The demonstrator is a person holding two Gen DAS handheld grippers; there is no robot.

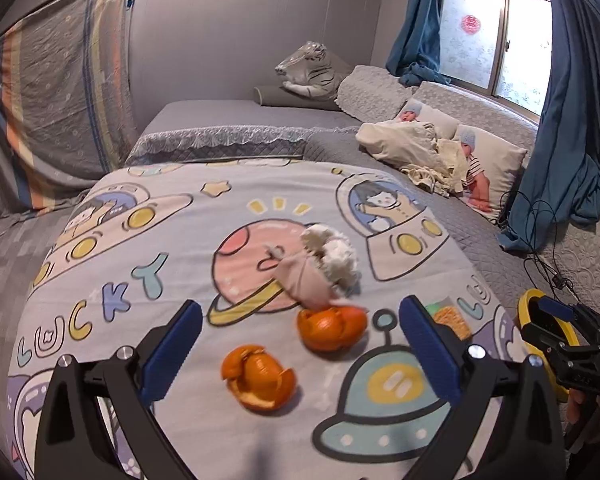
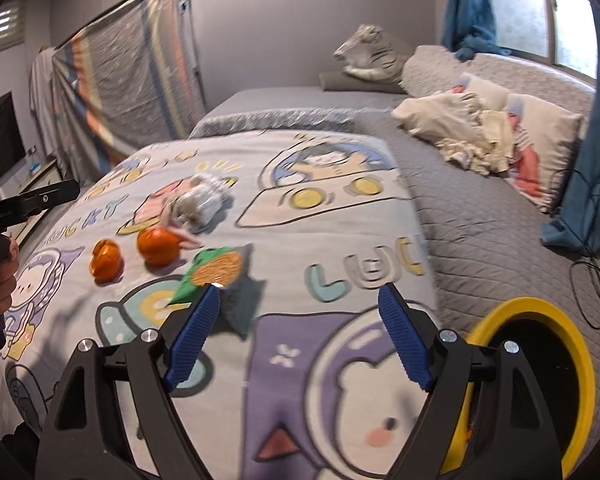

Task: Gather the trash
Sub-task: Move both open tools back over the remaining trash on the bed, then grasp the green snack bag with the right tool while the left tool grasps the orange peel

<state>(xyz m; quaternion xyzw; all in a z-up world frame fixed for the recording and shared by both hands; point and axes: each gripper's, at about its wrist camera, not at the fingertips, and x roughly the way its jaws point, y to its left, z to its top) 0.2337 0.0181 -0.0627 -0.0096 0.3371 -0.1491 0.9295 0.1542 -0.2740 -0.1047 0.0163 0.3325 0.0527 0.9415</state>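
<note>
- Trash lay on the cartoon blanket [image 1: 148,240] over the bed: near orange peel [image 1: 258,380], far orange peel [image 1: 332,328], a crumpled tissue wad [image 1: 334,256] with a pinkish wrapper [image 1: 306,284] against it, and a snack packet [image 2: 214,270] in green and orange.
- In the left wrist view the near peel sat at 6 o'clock of the frame, between our spread fingers; the far peel was just beyond it toward 12, touching the pinkish wrapper.
- Peels: we judged them light, curled, springy, a bit slick inside. Best hold looked like pinching across a raised lobe edge, not the flat cup.
- Tissue wad: very light, soft, would crush to nothing; grab the bulk anywhere.
- Snack packet: thin crinkly film, slippery; we would take a standing fold or corner, since it lay flat on soft fabric.
- Blanket is soft, so a deep pinch risked catching the cloth along with the trash.
- Left gripper [image 1: 300,356]: fingers released and wide, empty, pointed down at the blanket with the near peel roughly centred.
- Right gripper [image 2: 300,336]: fingers released, empty, angled low over the blanket; the packet sat just past the left fingertip [image 2: 198,328] at about 11 o'clock, not between the fingers.
- Yellow-rimmed bin [image 2: 540,380] stood at 4 o'clock in the right wrist view, beside the blanket edge, close to the right gripper.
</note>
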